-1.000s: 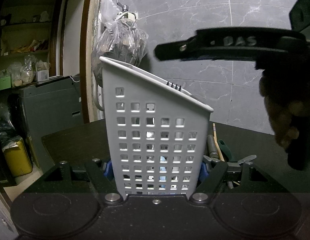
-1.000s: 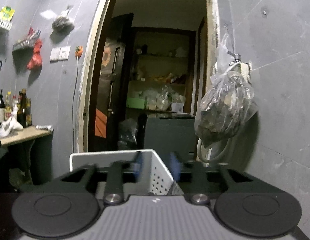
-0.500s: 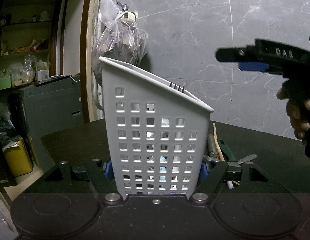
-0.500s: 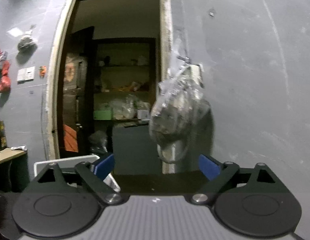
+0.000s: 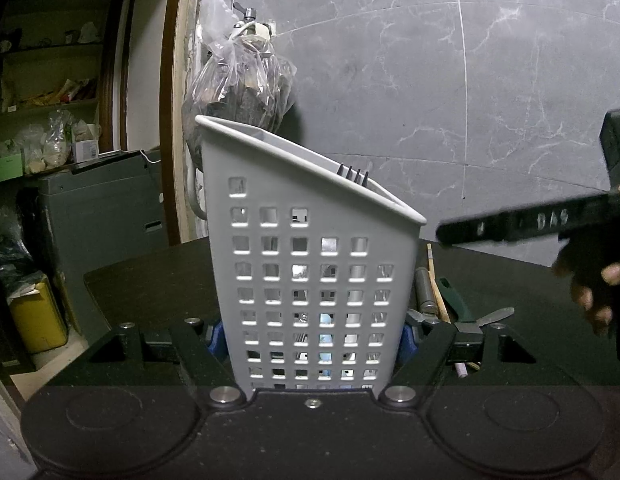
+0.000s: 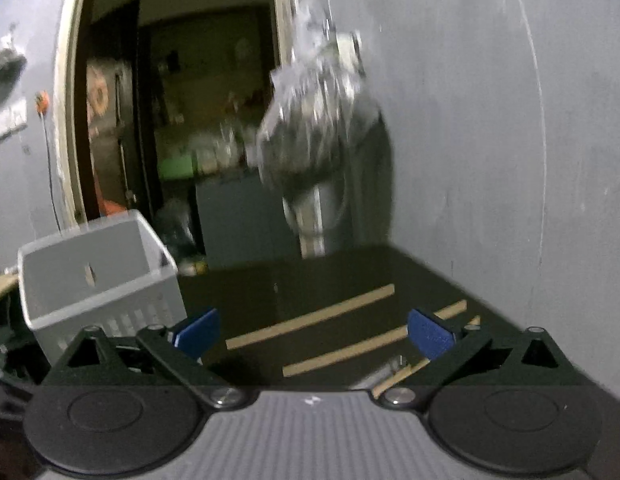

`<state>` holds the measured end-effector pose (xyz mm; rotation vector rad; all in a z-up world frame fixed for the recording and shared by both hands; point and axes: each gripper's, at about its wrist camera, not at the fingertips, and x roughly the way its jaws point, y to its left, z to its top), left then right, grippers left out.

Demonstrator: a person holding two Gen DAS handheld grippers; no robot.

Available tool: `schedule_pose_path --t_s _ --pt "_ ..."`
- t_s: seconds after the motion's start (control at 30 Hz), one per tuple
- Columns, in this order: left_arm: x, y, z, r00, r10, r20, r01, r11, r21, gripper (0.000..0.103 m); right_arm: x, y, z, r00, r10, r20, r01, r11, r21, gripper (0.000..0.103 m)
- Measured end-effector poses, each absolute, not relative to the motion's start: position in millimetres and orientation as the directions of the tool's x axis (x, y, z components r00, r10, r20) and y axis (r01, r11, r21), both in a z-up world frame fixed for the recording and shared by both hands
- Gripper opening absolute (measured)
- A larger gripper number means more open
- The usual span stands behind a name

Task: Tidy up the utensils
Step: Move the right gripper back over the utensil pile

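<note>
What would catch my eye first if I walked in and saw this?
Probably the pale grey perforated basket, standing on the dark table and clamped between the left claw, with fork tines poking above its rim. To its right, the right claw, jaws just opened and empty, hangs over wooden chopsticks lying on the table.

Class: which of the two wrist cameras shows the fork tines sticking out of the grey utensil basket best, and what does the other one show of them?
The left wrist view. There the fork tines stand sharp and dark above the rim of the grey basket. The right wrist view is blurred and shows only the basket's open top, with no tines that can be made out.
</note>
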<state>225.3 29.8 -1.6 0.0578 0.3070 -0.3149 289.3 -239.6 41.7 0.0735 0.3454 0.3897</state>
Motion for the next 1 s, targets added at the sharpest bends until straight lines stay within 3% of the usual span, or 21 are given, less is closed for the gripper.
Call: schedule_pose_path --t_s 0.23,0.37,1.0 --pt "226 30 -1 0.905 -0.296 -0.306 0.314 0.950 0.009 0.076 302 -236 14 0.790 0.407 -0.459 -0.360 0.913 0.190 0.103" --pt "225 30 -1 0.905 -0.297 -0.305 0.314 0.949 0.008 0.076 302 -229 3 0.767 0.376 -0.520 -0.356 0.923 0.143 0.103" --pt "225 29 -3 0.902 -0.293 -0.319 0.312 0.950 0.011 0.076 300 -226 -17 0.757 0.281 -0.591 -0.323 0.946 0.035 0.103"
